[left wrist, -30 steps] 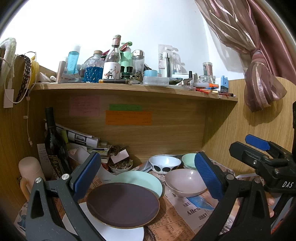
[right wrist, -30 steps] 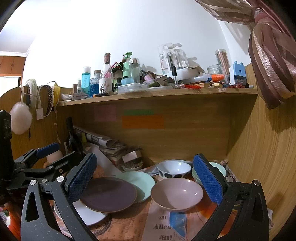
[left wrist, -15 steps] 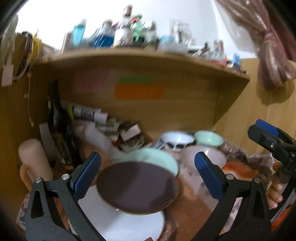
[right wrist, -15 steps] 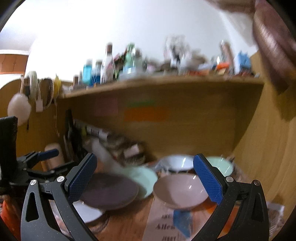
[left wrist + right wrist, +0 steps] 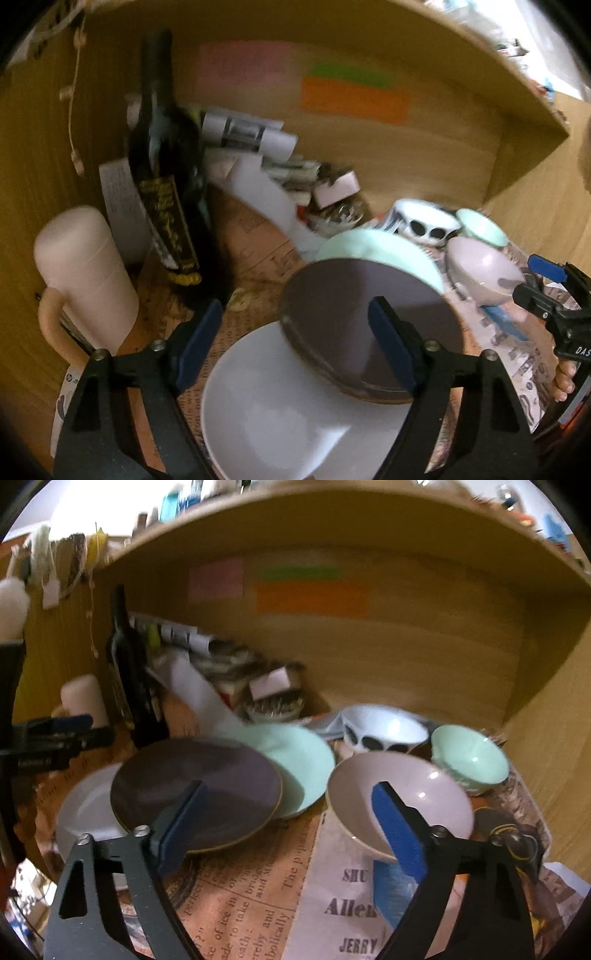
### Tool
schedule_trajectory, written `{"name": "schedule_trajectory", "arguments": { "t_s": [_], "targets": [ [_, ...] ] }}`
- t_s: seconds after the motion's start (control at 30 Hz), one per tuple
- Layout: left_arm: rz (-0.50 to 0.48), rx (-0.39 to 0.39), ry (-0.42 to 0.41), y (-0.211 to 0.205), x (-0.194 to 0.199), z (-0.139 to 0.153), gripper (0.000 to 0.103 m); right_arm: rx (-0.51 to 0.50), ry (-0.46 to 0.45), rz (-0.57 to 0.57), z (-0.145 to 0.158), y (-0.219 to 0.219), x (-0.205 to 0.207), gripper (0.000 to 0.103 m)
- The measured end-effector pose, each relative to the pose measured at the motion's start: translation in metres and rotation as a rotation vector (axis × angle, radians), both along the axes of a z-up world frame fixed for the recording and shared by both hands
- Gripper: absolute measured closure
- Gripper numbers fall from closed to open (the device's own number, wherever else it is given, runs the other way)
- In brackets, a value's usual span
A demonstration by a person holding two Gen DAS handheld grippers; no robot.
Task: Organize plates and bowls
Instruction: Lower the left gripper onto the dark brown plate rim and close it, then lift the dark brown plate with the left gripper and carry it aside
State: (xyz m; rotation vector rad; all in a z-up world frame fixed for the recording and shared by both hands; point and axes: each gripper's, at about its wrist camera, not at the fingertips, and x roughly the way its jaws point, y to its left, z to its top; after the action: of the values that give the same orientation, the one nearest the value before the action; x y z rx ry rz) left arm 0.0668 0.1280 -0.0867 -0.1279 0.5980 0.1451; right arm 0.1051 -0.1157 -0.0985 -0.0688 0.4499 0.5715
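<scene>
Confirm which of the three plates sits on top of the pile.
The dark brown plate: it overlaps the white plate and mint plate.

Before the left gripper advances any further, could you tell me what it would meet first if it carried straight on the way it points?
Most likely the dark purple plate, which lies between and just ahead of the left gripper's open fingers; depth is uncertain.

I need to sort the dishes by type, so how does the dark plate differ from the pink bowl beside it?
The dark plate is flat and shallow; the pink bowl is deep with sloping walls. The dark plate is brownish purple with a thin lighter rim; the pink bowl is pale pink and glossy. The dark plate lies across a white plate and a mint plate; the pink bowl sits on the newspaper. Both are round, empty and upright.
</scene>
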Motion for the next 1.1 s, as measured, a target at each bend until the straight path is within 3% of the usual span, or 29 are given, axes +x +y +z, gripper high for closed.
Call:
{"name": "schedule_trajectory", "arguments": {
  "t_s": [0.13, 0.6, 0.77, 1.1],
  "targets": [
    [-0.004, -0.016, 0.075, 0.013, 0.016, -0.013, 0.034, -0.03, 0.064, 0.037, -0.009, 0.014, 0.013, 0.031],
    [-0.07, -0.045, 0.186, 0.026, 0.055, -0.032, 0.049, -0.05, 0.294, 0.066, -0.039, 0.038, 0.05, 0.063],
    [-0.101, -0.1, 0.242, 0.032, 0.064, -0.042, 0.066, -0.034, 0.354, 0.067, -0.046, 0.039, 0.057, 0.069],
    [-0.164, -0.175, 0.298, 0.032, 0.077, -0.05, 0.069, 0.003, 0.415, 0.097, -0.05, 0.044, 0.062, 0.07]
  ]
}}
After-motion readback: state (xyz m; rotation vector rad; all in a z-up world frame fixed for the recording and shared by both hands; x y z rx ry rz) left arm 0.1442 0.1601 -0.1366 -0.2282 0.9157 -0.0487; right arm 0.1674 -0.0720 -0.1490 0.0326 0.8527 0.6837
